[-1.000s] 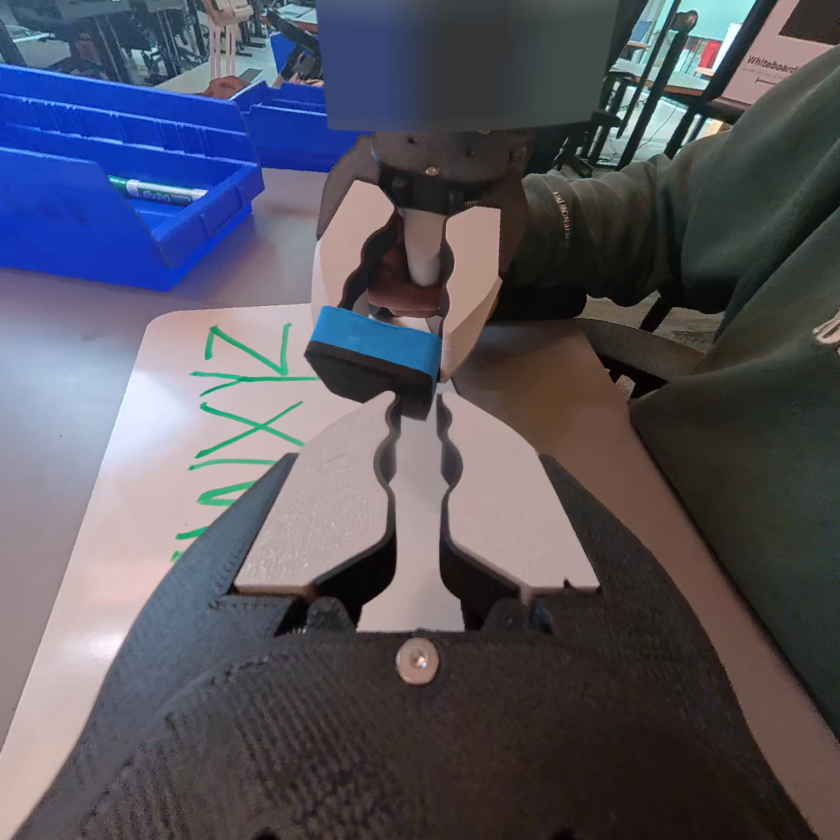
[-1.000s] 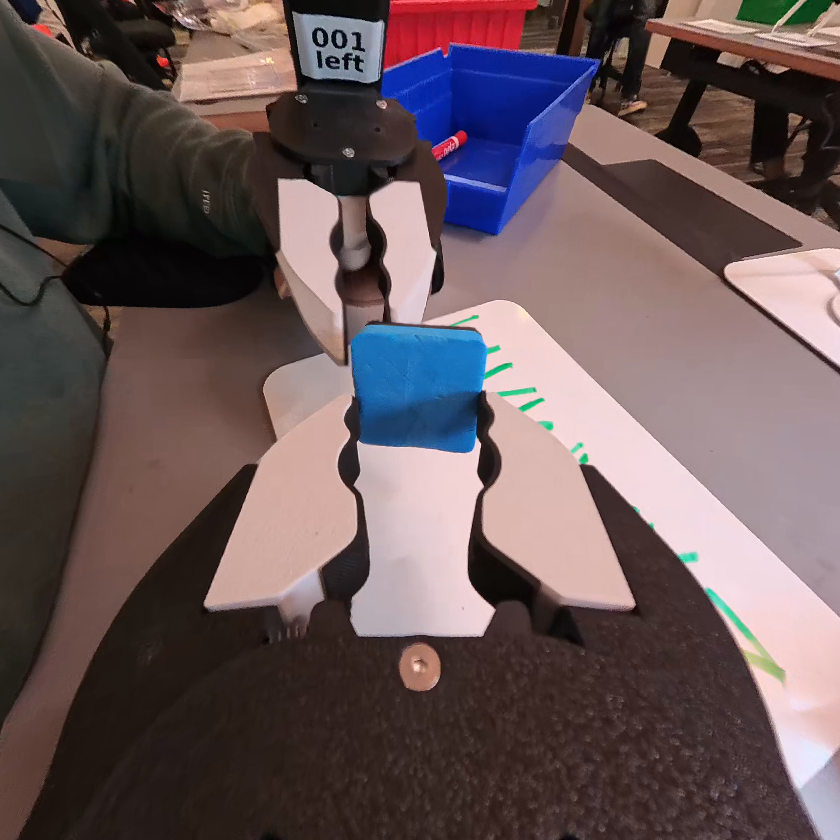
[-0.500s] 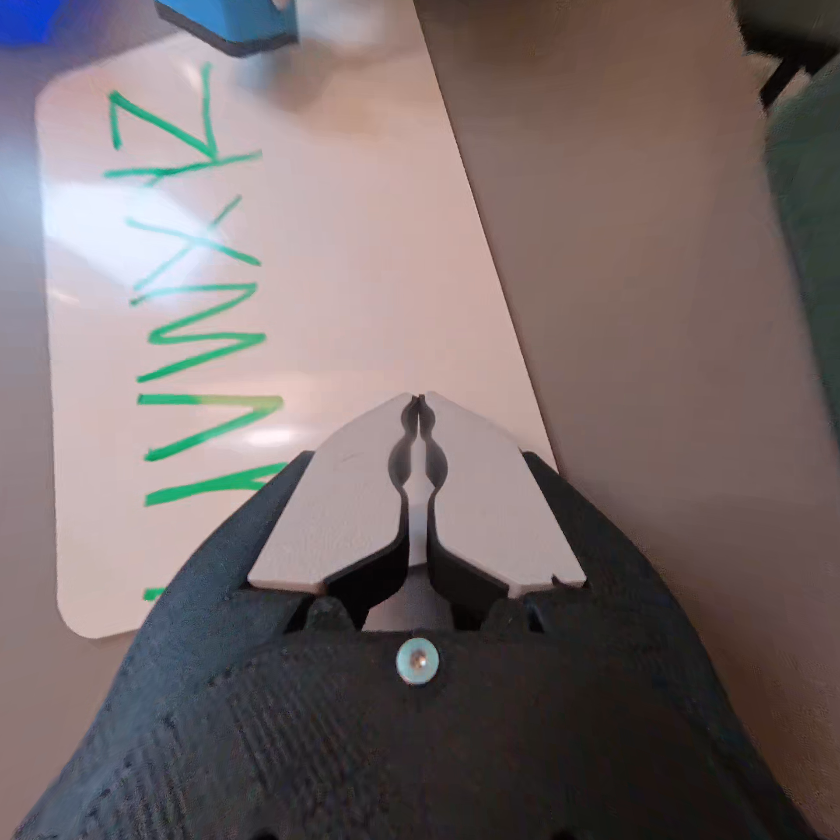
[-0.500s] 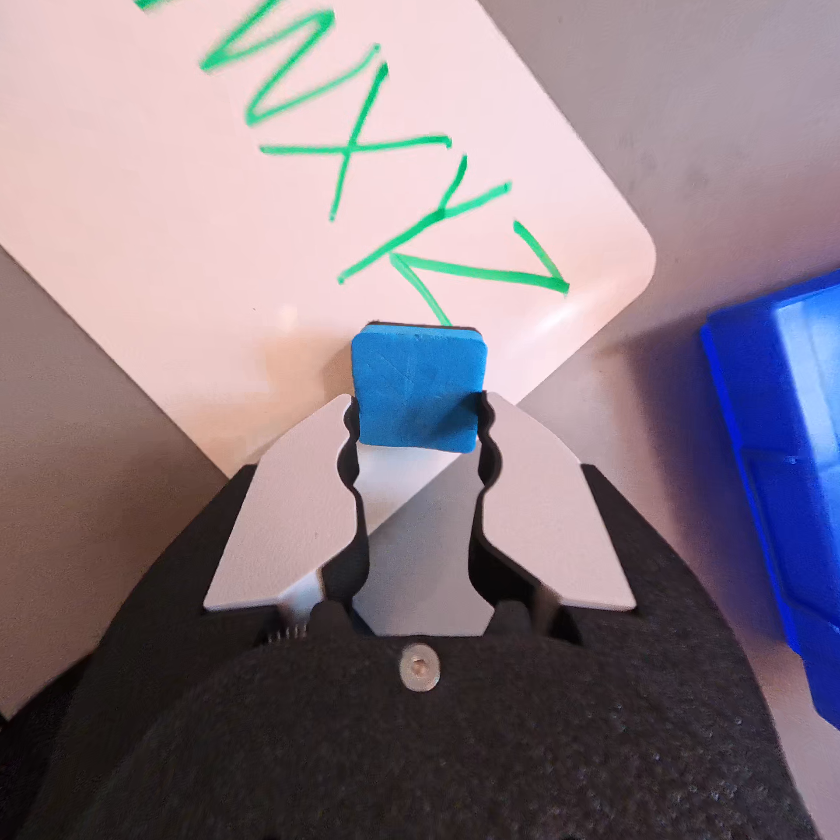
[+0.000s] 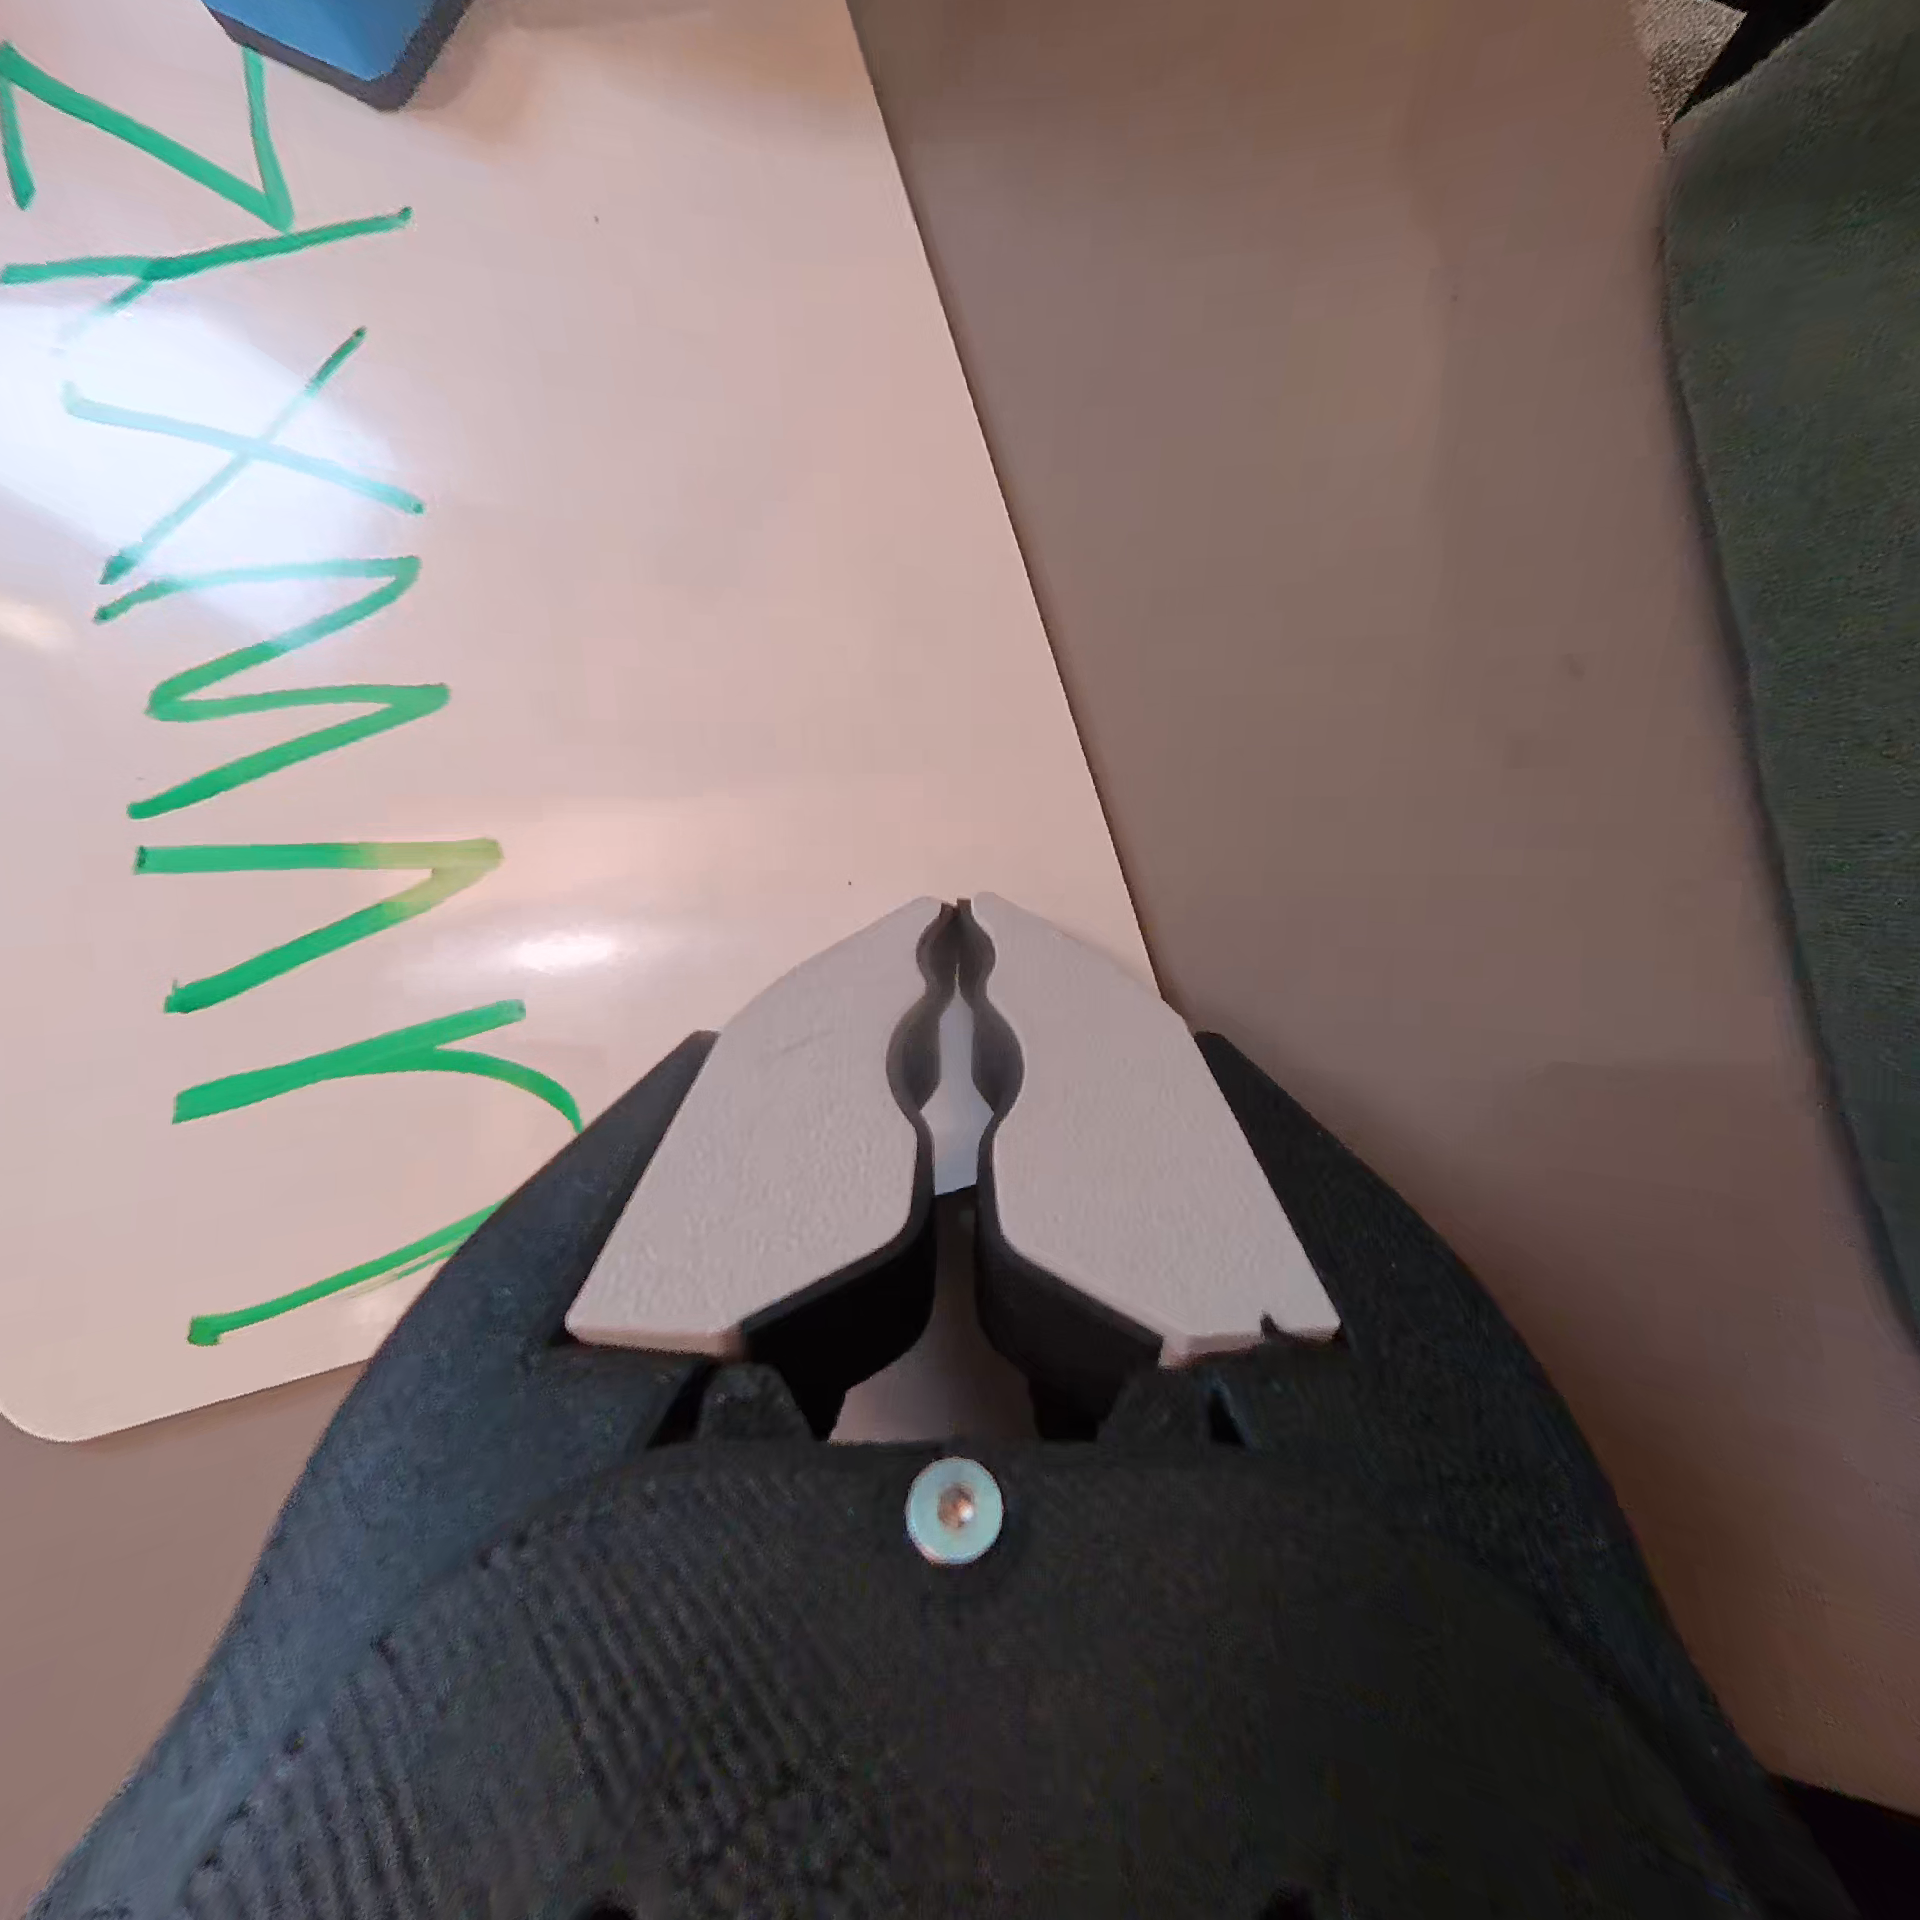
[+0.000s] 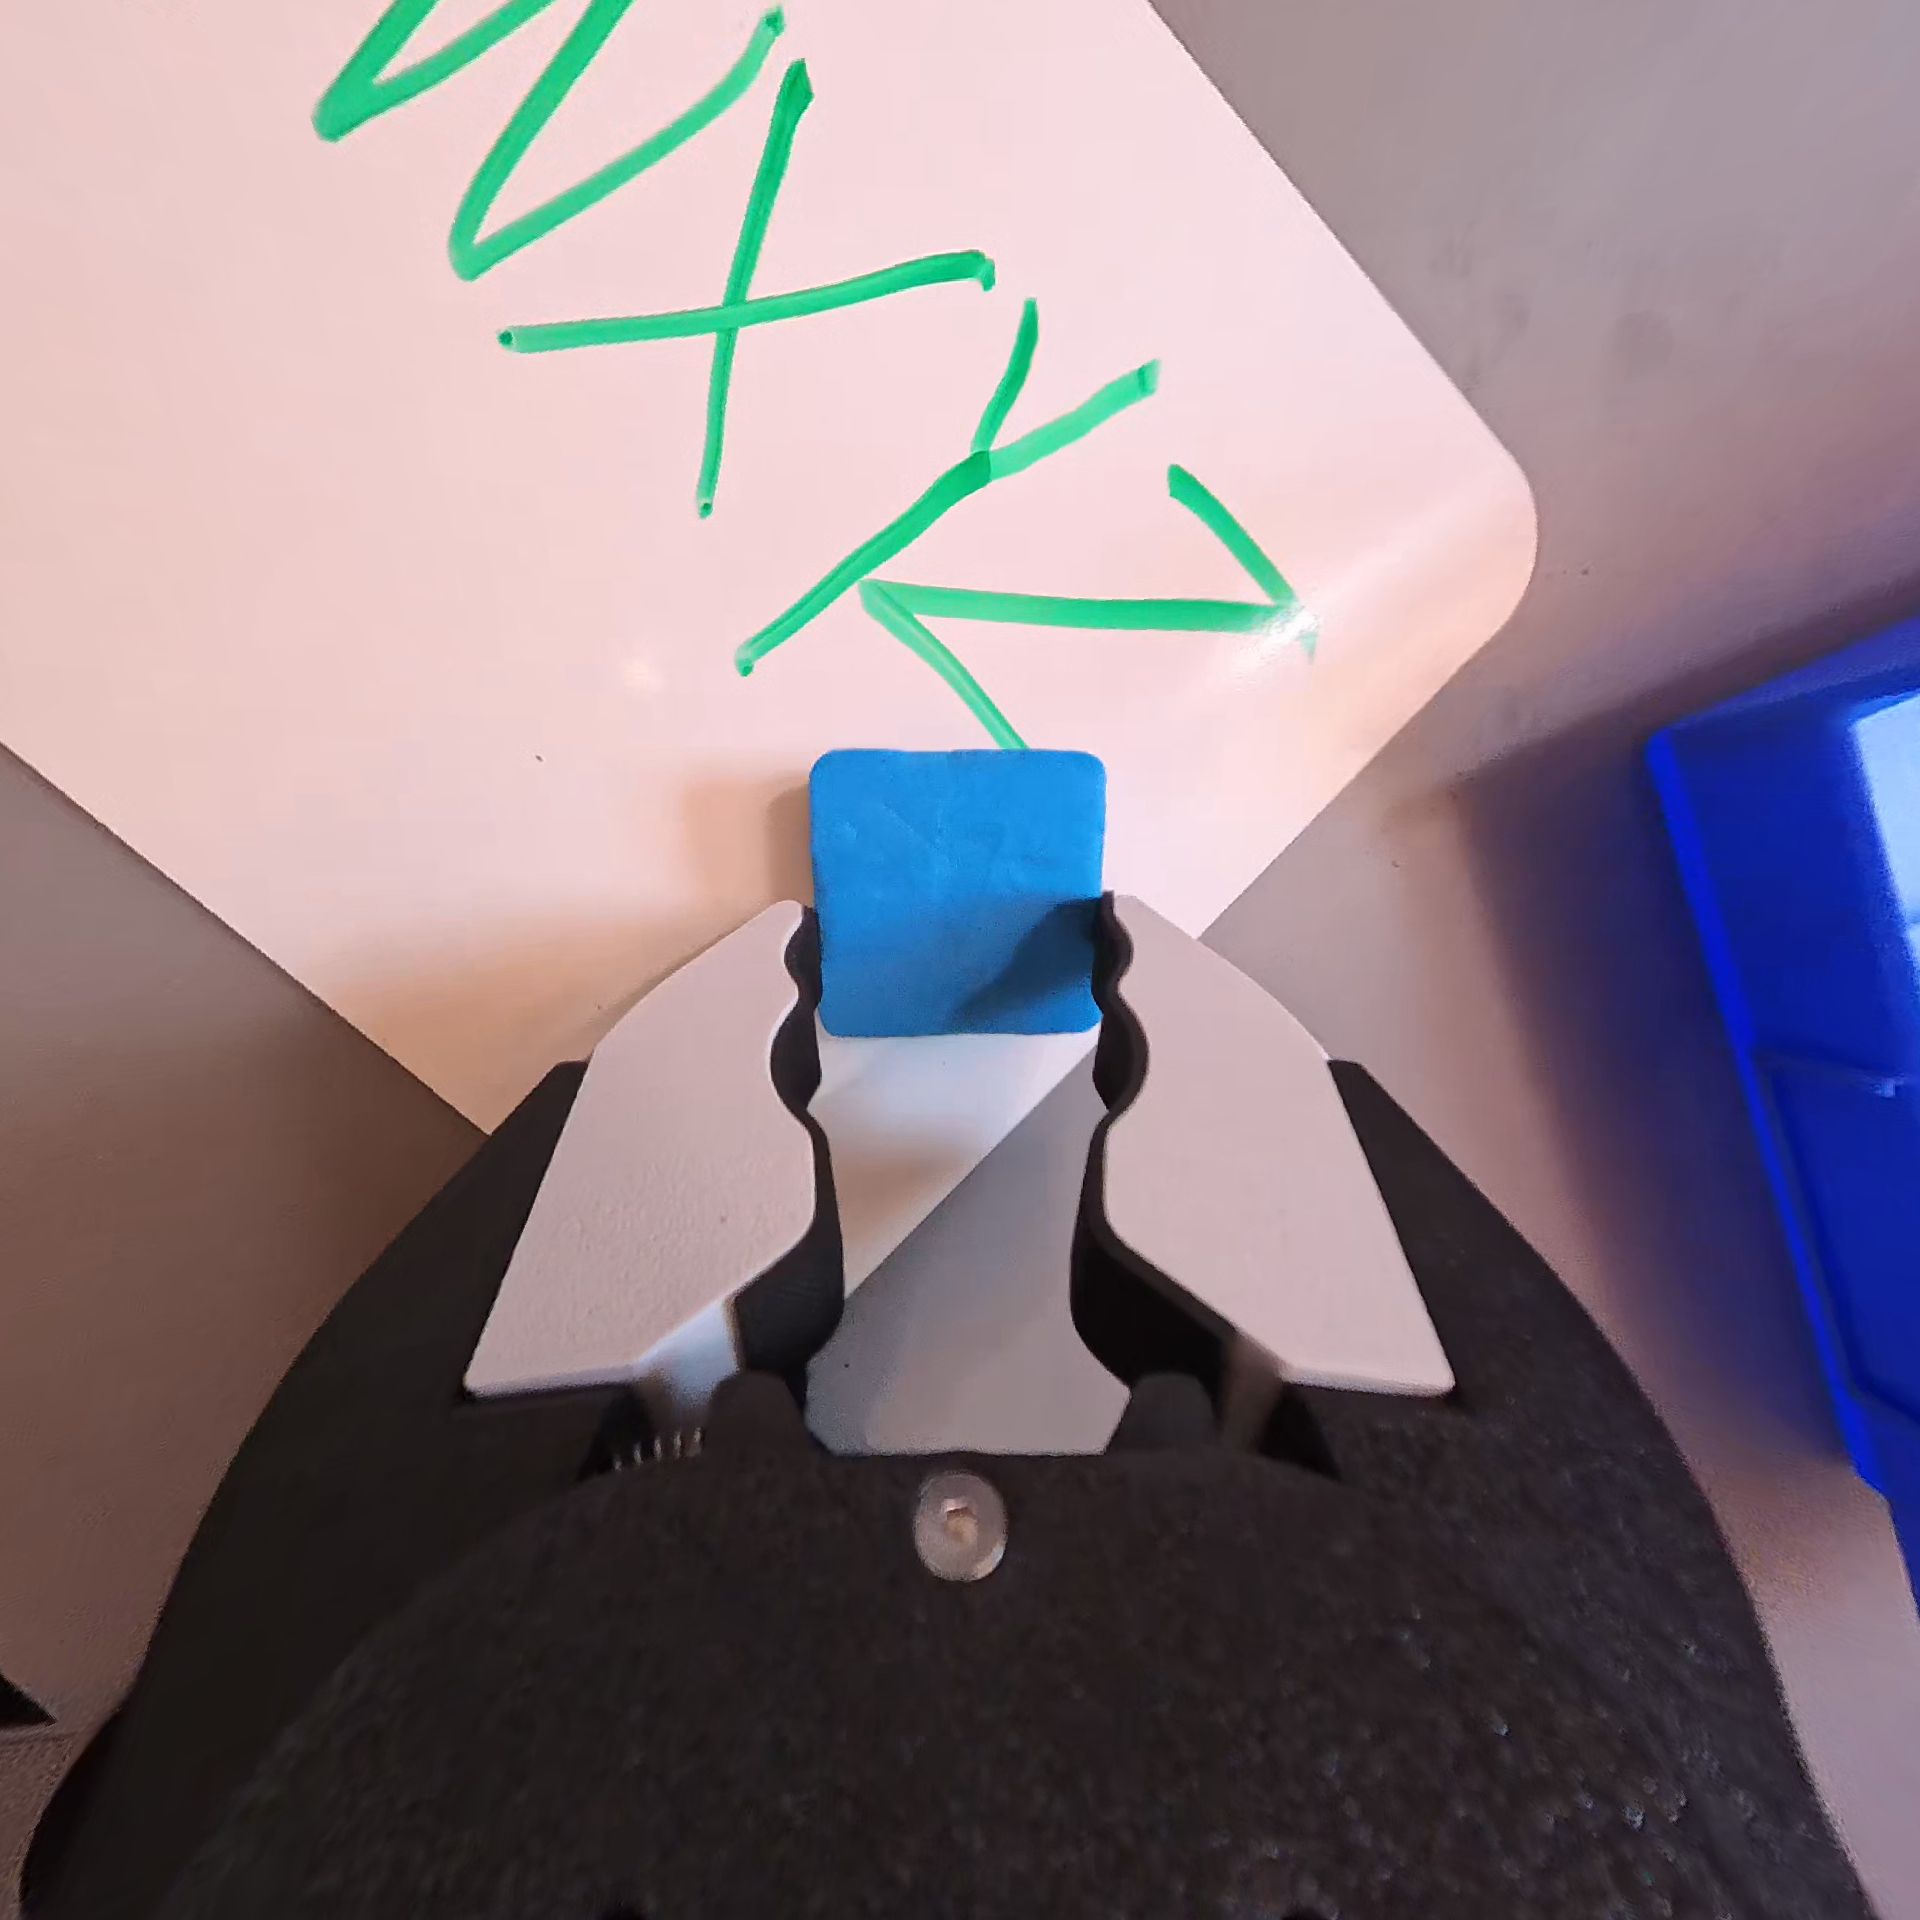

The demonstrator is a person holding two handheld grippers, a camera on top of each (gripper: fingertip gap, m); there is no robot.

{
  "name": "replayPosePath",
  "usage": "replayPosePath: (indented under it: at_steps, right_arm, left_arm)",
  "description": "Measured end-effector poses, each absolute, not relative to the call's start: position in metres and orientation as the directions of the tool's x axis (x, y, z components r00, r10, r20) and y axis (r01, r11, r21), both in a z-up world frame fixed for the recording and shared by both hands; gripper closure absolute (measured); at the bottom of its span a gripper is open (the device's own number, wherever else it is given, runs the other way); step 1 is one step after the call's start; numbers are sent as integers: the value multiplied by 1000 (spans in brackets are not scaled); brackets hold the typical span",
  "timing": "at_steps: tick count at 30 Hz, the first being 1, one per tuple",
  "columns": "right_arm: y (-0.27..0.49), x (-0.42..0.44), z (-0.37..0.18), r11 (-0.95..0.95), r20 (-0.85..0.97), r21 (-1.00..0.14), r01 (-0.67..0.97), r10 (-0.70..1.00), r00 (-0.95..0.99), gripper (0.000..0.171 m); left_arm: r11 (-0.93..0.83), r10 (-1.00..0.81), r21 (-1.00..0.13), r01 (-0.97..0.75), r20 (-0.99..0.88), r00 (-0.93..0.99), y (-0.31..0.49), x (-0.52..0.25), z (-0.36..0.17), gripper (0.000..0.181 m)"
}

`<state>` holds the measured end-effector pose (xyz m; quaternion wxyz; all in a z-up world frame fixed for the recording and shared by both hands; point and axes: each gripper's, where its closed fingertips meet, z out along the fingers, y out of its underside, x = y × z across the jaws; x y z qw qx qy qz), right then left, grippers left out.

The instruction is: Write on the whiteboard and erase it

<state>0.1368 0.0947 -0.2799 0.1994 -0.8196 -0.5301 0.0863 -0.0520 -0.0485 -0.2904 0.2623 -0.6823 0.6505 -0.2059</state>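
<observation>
- The right gripper (image 6: 954,914) pinches a blue eraser (image 6: 954,894) between its fingertips; the eraser's front half juts out past the tips.
- The eraser sits over the whiteboard (image 6: 312,520), near the board's corner, and its far edge meets the tail of a green marker stroke (image 6: 1070,613). Whether it presses on the surface cannot be told.
- In the right wrist view the green writing runs from 11 o'clock down towards the centre, with the rounded corner of the board at 2 o'clock.
- A blue bin (image 6: 1808,1039) stands on the table at 3 o'clock in that view, just beside the board's corner.
- The left gripper (image 5: 958,906) has its tongs pressed together, tips meeting, with nothing between them.
- It hangs over the board's (image 5: 675,520) edge at the other end, the grey table (image 5: 1351,623) stretching off at 1 o'clock.
- In the left wrist view the eraser (image 5: 332,42) shows at 11 o'clock at the top edge, and green writing (image 5: 301,727) runs down the left side.
- A dark green sleeve (image 5: 1808,520) fills the edge at 3 o'clock.
</observation>
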Motion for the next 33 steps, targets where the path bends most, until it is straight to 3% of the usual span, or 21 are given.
replayPosePath:
  at_steps: [7,10,13,17,20,23,26,28,30,33]
  right_arm:
    - [129,155,-280,-467,56,-398,790,847,529,121]
    - [116,116,-280,-377,70,-416,827,894,443,121]
    - [90,121,-281,-339,31,-337,878,928,371,121]
    - [138,132,-281,-425,60,-330,843,882,468,121]
    - [112,85,-281,-292,55,-374,880,940,335,121]
    - [65,92,-280,-199,-30,-312,929,979,199,122]
    - [123,135,-281,-367,30,-239,899,922,385,122]
    - [154,119,-281,-409,49,-320,855,894,446,121]
    - [136,89,-281,-312,48,-357,880,935,350,121]
    - [80,95,-281,-197,-23,-264,944,980,198,122]
  left_arm:
    - [-5,-997,-635,-773,-59,55,-51,-48,-291,181]
    - [9,-996,-624,-781,-72,47,-51,-47,-291,181]
    - [15,-996,-621,-784,-79,43,-52,-49,-291,181]
    - [21,-997,-620,-784,-73,31,-53,-48,-291,181]
    - [31,-995,-614,-788,-90,30,-52,-48,-291,181]
    - [38,-997,-616,-787,-81,16,-55,-49,-292,181]
    - [45,-997,-619,-784,-80,5,-56,-48,-292,181]
    - [52,-996,-613,-788,-87,2,-56,-48,-292,181]
    - [54,-996,-612,-789,-87,0,-57,-48,-292,181]
    - [53,-996,-613,-788,-84,-1,-57,-49,-292,181]
